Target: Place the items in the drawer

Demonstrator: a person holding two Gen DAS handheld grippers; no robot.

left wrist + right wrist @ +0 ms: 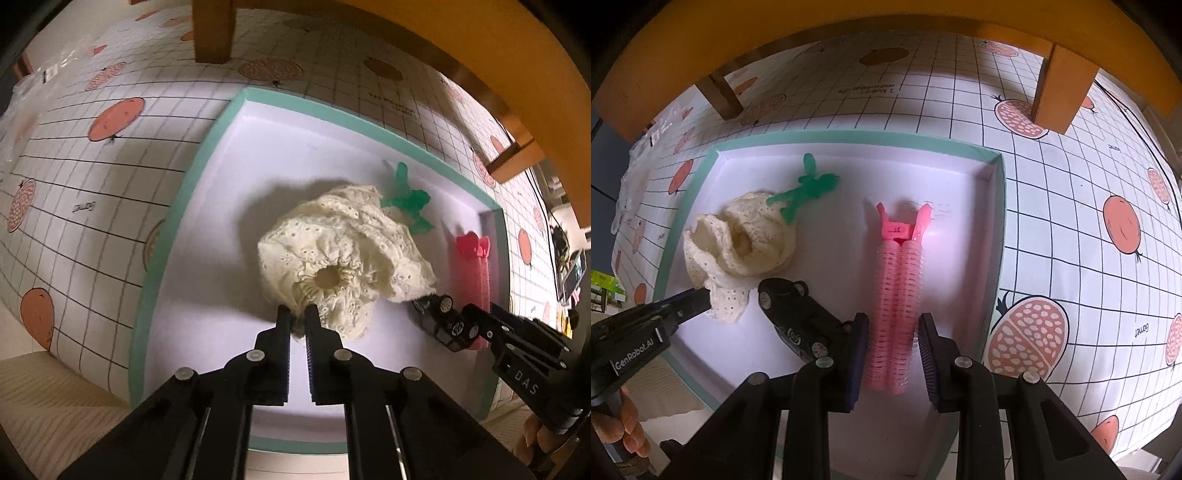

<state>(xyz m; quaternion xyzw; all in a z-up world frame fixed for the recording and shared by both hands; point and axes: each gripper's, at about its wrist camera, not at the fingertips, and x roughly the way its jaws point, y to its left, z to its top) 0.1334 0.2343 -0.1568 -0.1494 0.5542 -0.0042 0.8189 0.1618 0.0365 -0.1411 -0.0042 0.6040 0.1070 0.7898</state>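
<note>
Inside the shallow teal-rimmed drawer [997,236], on its white floor, lies the pink hair roller clip [899,295], its long axis running near to far, the hinged pink end pointing away. The right gripper [893,363] straddles its near end with the fingers parted wide, one on each side and not pressing, so the clip looks already set down rather than held. Just left of those fingers sits a small black toy car [792,314], angled, near the clip but apart from it. Further left, the cream lace scrunchie [343,258] rests mid-drawer, and the left gripper [297,321] has its fingers drawn narrow on the near frill, seemingly pinching the fabric. A green plastic figure [807,192] lies at the scrunchie's far edge, touching it. Around the drawer spreads the counter [1089,295], covered in grid-and-fruit paper.
</note>
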